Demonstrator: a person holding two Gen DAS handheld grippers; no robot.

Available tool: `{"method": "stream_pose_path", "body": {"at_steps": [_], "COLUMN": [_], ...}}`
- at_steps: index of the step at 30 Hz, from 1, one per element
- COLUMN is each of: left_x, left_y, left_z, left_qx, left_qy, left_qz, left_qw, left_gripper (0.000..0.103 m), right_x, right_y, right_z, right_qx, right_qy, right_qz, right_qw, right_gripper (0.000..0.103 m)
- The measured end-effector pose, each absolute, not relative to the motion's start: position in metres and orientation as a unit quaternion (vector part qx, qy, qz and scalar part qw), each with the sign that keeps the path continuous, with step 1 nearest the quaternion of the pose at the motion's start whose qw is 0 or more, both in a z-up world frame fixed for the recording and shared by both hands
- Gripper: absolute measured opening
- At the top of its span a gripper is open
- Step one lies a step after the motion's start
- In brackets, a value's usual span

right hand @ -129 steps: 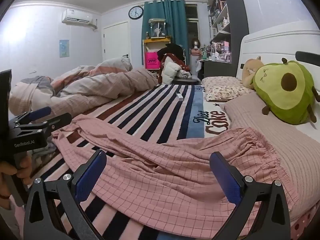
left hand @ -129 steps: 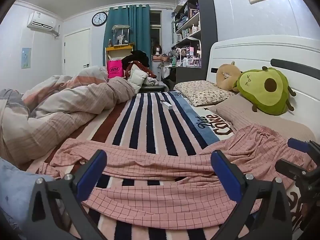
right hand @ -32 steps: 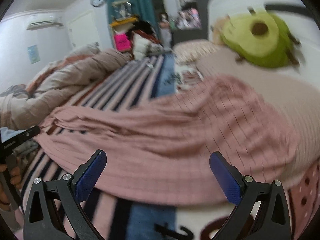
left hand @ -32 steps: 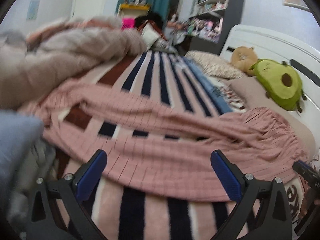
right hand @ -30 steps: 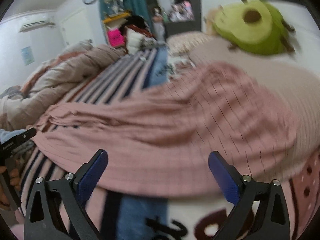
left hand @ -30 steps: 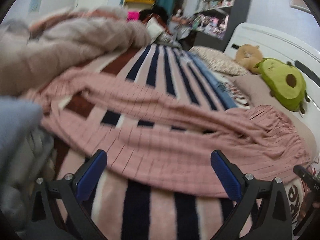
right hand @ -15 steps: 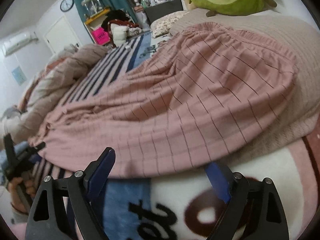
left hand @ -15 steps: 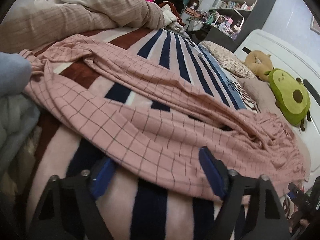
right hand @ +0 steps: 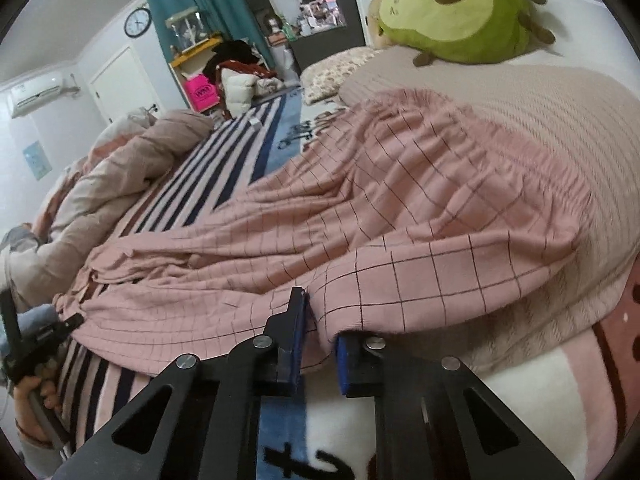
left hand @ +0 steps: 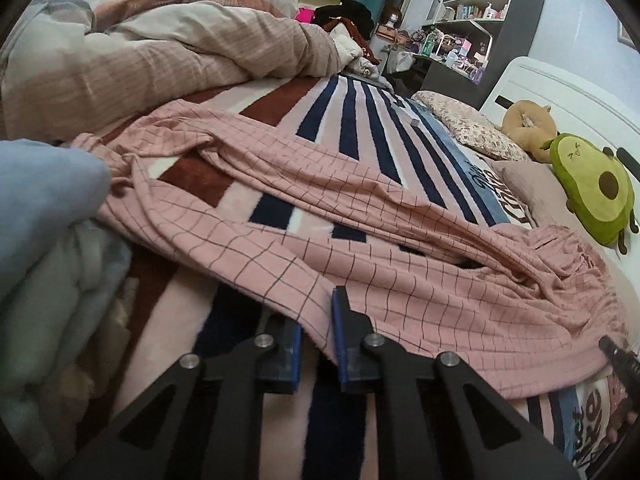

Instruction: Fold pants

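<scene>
Pink checked pants (left hand: 360, 240) lie spread across the striped blanket (left hand: 352, 120), legs toward the left, waistband toward the pillows at right. My left gripper (left hand: 316, 332) is shut on the near edge of a pant leg. My right gripper (right hand: 320, 344) is shut on the near edge of the pants (right hand: 400, 208) close to the waist end. The left gripper also shows at the left edge of the right wrist view (right hand: 36, 344), held by a hand. The right gripper's tip shows at the right edge of the left wrist view (left hand: 618, 356).
A bunched beige duvet (left hand: 160, 52) lies along the far left of the bed. A green avocado plush (right hand: 452, 8) and pillows (left hand: 472, 132) sit by the white headboard. A blue-grey bundle of cloth (left hand: 44, 216) lies near left. A small white object (left hand: 412, 120) rests on the blanket.
Both grippers dropped low to the bed's near edge and closed from wide open onto the near edge of the pants.
</scene>
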State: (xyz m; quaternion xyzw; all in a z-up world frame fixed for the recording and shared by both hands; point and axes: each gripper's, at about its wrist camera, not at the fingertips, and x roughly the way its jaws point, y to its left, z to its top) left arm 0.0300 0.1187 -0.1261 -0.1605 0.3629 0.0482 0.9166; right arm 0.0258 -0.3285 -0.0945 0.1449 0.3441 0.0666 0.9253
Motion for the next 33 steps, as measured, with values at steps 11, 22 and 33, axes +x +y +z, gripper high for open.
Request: {"method": "stream_pose_path", "body": {"at_steps": [11, 22, 33], "left_x": [0.023, 0.107, 0.203], "left_y": [0.119, 0.119, 0.130], "left_z": [-0.106, -0.062, -0.084], "left_qx": [-0.144, -0.094, -0.061], "left_qy": [0.345, 0.314, 0.344], "left_qz": [0.046, 0.043, 0.063], "left_qw": [0.926, 0.944, 0.935], "left_gripper": [0.007, 0.007, 0.007], "right_x": [0.026, 0.092, 0.183], "right_y": [-0.323, -0.313, -0.285], "right_z": [-0.071, -0.040, -0.036], "right_qx": [0.140, 0.092, -0.003], "right_qy": [0.315, 0.310, 0.338], "right_qz": [0.093, 0.110, 0.100], "right_qw": [0.934, 0.940, 0.936], "right_gripper": [0.006, 0.005, 0.005]}}
